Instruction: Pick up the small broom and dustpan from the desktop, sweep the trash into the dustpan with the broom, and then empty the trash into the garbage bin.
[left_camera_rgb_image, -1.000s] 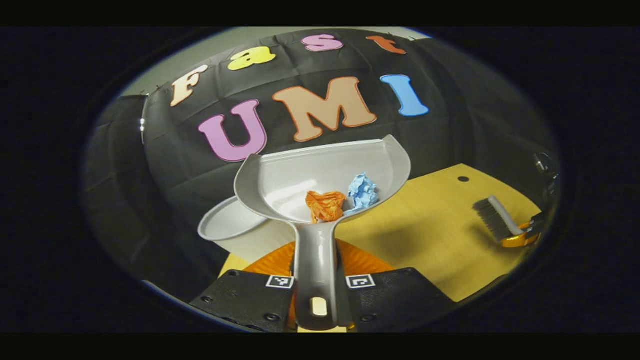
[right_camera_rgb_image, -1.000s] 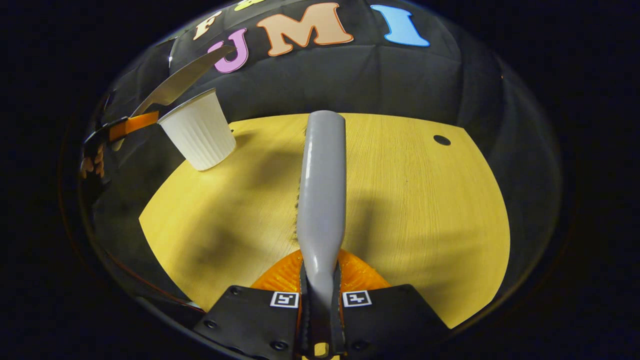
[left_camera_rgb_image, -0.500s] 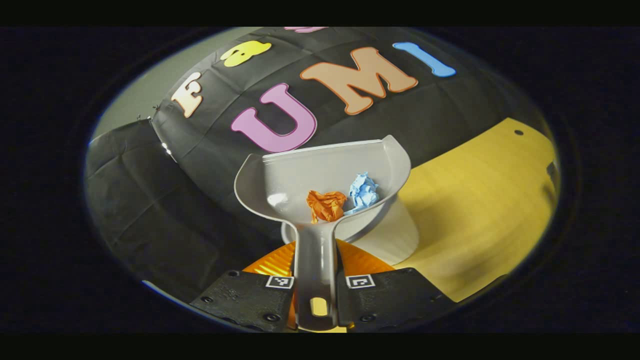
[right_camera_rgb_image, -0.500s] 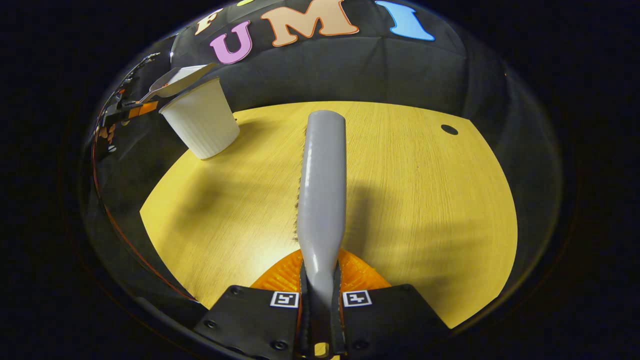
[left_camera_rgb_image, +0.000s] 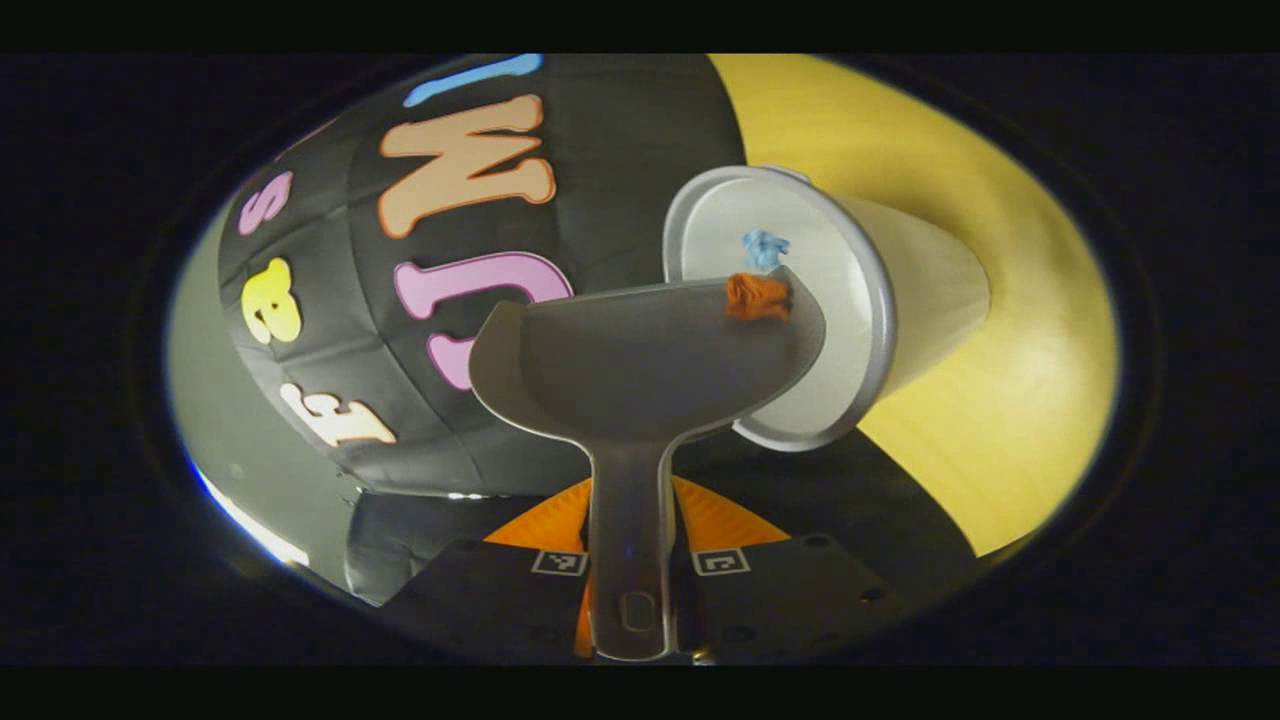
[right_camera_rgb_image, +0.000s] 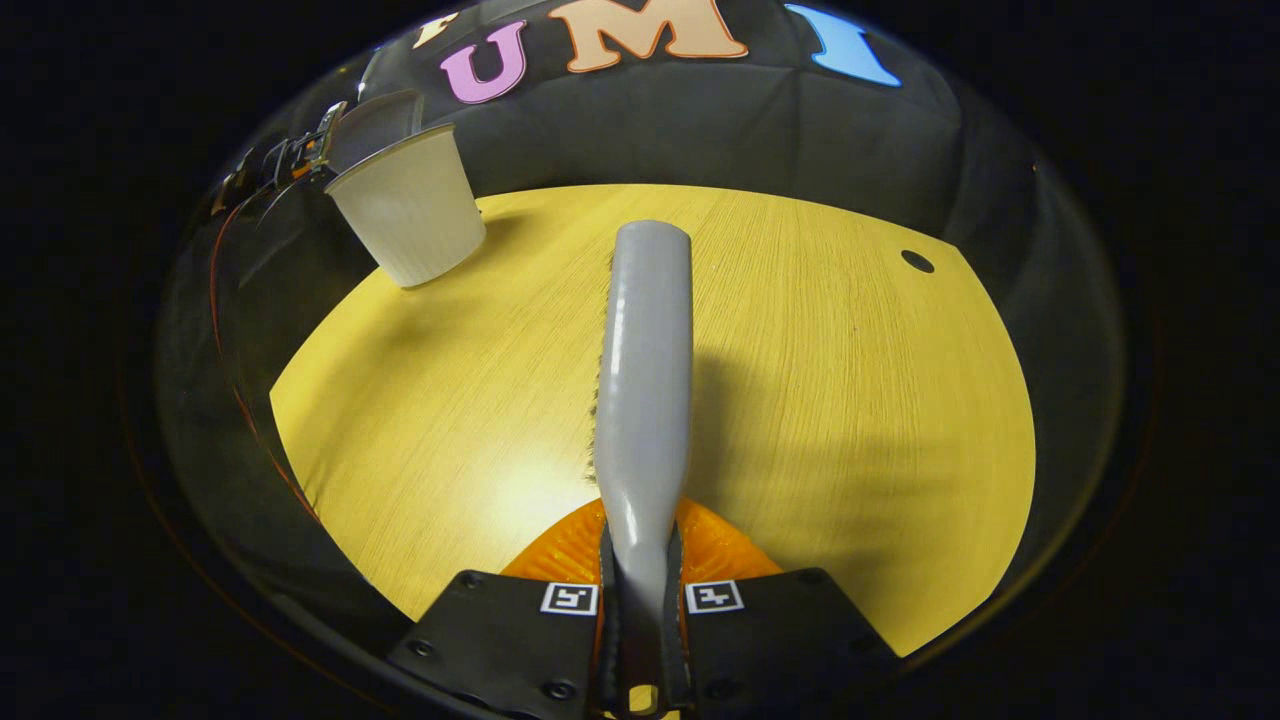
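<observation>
Only leftward: trash (left_camera_rgb_image: 757, 296) at bin (left_camera_rgb_image: 800, 300) mouth

The left gripper (left_camera_rgb_image: 630, 600) is clamping the handle of the grey dustpan (left_camera_rgb_image: 640, 360), tipping its far lip over the white garbage bin (left_camera_rgb_image: 850, 300). An orange paper wad (left_camera_rgb_image: 757, 296) is sitting at that lip, a blue wad (left_camera_rgb_image: 764, 247) lying just past it inside the bin.

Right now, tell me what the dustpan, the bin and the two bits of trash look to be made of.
Dustpan: smooth grey moulded plastic, probably; faint sheen, one-piece handle.
Garbage bin: white, finely ribbed wall; plastic or paper, unclear.
Orange scrap and blue scrap: crumpled paper, judging by the creases.
</observation>
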